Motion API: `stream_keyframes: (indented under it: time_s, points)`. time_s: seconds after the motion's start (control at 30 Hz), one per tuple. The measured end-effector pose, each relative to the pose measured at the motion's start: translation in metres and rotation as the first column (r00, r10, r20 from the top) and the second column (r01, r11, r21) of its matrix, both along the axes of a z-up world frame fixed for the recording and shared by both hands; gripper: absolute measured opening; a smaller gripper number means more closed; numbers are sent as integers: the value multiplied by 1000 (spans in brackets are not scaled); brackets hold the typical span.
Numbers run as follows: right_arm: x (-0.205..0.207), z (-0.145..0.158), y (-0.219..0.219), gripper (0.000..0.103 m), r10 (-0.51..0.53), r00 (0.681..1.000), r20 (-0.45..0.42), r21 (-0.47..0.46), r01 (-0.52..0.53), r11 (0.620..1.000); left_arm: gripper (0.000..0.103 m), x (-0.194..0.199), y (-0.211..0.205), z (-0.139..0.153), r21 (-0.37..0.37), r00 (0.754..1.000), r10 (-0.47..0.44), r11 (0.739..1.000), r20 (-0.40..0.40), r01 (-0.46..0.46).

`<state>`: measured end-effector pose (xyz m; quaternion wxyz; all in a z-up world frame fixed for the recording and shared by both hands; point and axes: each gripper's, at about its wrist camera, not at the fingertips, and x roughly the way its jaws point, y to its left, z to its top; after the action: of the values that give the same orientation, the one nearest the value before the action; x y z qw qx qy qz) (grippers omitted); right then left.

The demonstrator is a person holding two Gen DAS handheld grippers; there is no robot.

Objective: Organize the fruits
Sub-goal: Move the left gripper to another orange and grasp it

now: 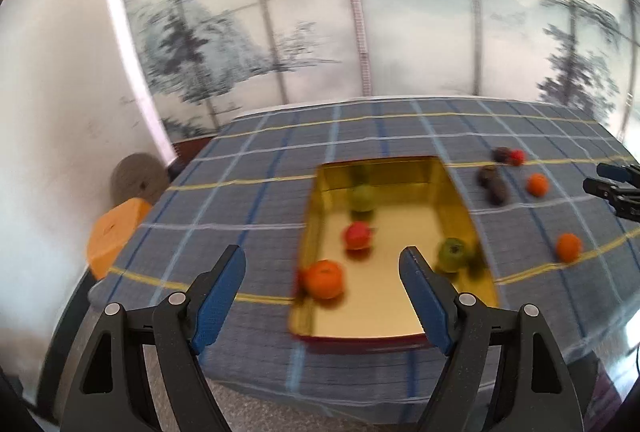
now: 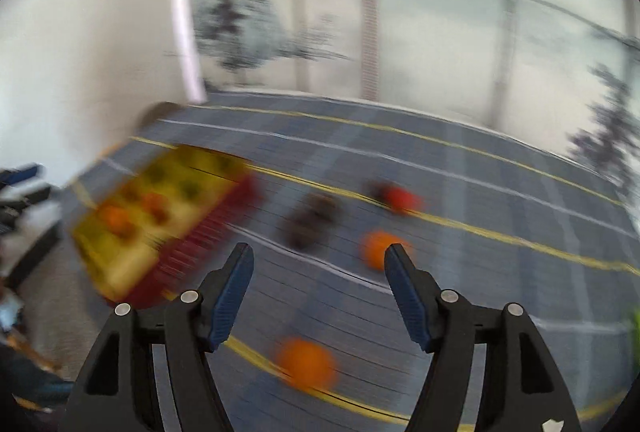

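Gold metal tin [image 1: 452, 191], rect. | round fruit inside | both claws [image 1: 322, 264] [image 2: 319, 258] apart, empty

Home-like rm: plaid tablecloth [image 1: 248, 183] on desk, ink-landscape screen [image 1: 240, 43] at 12 o'clock (w/ calligraphy), orange stool [image 1: 114, 232] at 9.

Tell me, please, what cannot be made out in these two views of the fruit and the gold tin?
- Dark fruits on the plaid cloth: small and blurred in the left wrist view, smeared in the right; kind unclear.
- Gold tin: motion blur in the right wrist view hides how many fruits it holds.
- Right gripper: cut off by the left view's edge.
- Green thing: cut off at the right view's edge.
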<state>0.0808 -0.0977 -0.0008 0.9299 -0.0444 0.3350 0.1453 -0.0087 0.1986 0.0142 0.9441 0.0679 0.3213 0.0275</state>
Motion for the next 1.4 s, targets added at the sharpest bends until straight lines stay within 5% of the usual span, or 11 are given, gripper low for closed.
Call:
stream_keyframes:
  time_s: [0.17, 0.3, 0.5, 0.73, 0.83, 1.0, 1.1, 1.4]
  points:
    - [-1, -24, -90, 65, -208, 977, -38, -36, 206, 978, 80, 7, -49, 4, -7, 991, -127, 992, -30, 127]
    - [2, -41, -139, 65, -310, 948, -77, -50, 307, 950, 80, 17, -96, 7, -86, 959, -273, 960, -79, 266]
    - [2, -58, -169, 65, -360, 925, -124, -1, 363, 932, 79, 42, -179, -7, -206, 870, -465, 879, -164, 430]
    - [-1, -56, -167, 74, -303, 947, -107, 42, 309, 950, 70, 66, -244, -52, -223, 821, -509, 858, -258, 462]
    - [-3, -56, -172, 74, -289, 951, -111, 83, 298, 951, 58, 72, -254, -70, -215, 816, -494, 868, -299, 447]
    - [-6, -54, -174, 74, -270, 958, -101, 120, 281, 952, 57, 78, -250, -92, -185, 846, -431, 902, -314, 391]
    - [-6, -53, -171, 76, -253, 963, -96, 124, 263, 957, 34, 82, -241, -100, -218, 862, -405, 911, -307, 350]
    - [-6, -54, -174, 77, -255, 962, -102, 138, 267, 954, 33, 77, -217, -94, -350, 883, -401, 886, -245, 305]
